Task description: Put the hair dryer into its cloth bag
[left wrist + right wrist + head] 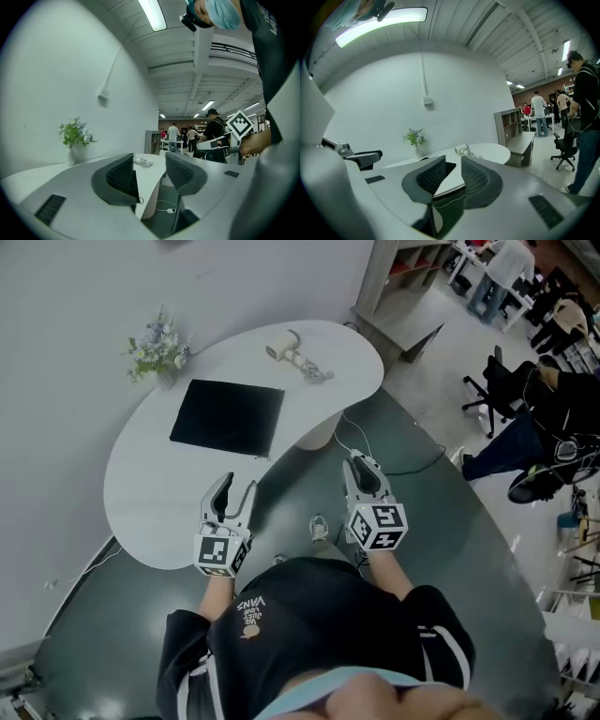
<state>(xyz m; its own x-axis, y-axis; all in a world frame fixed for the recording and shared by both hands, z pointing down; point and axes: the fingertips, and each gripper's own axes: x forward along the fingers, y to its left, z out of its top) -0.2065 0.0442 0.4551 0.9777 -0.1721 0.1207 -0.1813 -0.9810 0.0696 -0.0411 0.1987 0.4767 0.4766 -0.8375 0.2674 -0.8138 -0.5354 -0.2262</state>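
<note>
The black cloth bag (227,416) lies flat on the white curved table (141,512). The pale hair dryer (298,354) rests with its cord at the table's far end; it also shows as small in the left gripper view (142,162) and the right gripper view (464,150). My left gripper (236,491) (151,161) hovers over the table's near edge, short of the bag, open with nothing between its jaws. My right gripper (364,465) (453,164) hangs over the dark floor beside the table. Its jaws are drawn almost together and hold nothing.
A vase of flowers (159,351) (71,140) stands at the table's back left by the wall. A shelf unit (394,268) is beyond the table. An office chair (492,381) and people are off to the right. A cable (375,451) lies on the floor.
</note>
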